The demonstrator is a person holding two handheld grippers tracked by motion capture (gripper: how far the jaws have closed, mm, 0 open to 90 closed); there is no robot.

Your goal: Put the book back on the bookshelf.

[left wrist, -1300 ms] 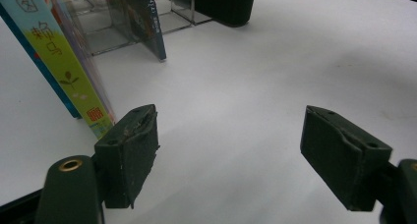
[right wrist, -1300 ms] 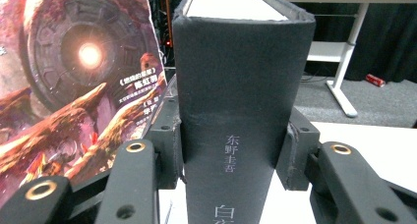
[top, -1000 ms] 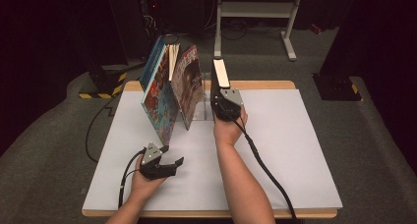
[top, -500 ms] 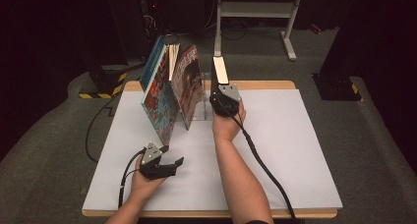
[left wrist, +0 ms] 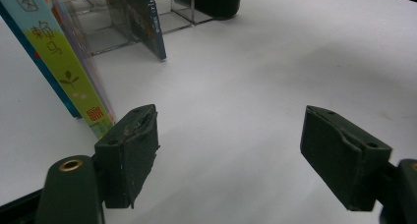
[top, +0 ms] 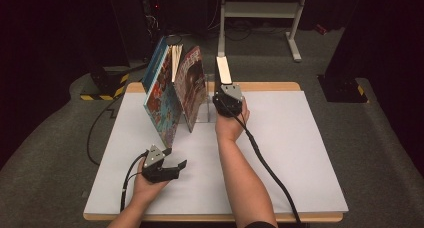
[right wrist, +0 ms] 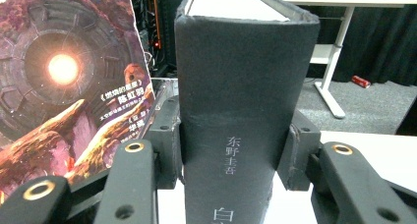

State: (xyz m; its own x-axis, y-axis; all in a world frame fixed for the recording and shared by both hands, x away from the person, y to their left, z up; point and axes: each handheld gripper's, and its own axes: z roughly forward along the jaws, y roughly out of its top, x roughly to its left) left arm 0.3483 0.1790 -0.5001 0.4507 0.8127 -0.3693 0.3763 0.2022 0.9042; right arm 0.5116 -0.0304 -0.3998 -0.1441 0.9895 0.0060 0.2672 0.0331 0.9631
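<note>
A thick black hardcover book [right wrist: 246,106] stands upright at the back of the table, spine toward me, and my right gripper [right wrist: 236,150] is shut on its spine, one pad on each side. From the high view the same black book [top: 222,70] rises just behind the right gripper [top: 227,95]. Several colourful books [top: 172,95] lean leftward in a clear acrylic stand [top: 202,110] to its left. My left gripper [top: 172,164] rests low near the table's front left, open, with nothing between its fingers [left wrist: 129,153]. A leaning book with a yellow-green spine [left wrist: 64,62] stands just left of it.
The white table top [top: 300,148] is bare to the right and front. A book with an orange-and-purple cover [right wrist: 64,86] leans close to the black book's left. Black cables trail from both grippers. Behind the table stand a white desk frame [top: 260,10] and dark equipment.
The right hand with the black book has shifted very slightly. The left hand has stayed in place, and neither gripper has changed its hold.
</note>
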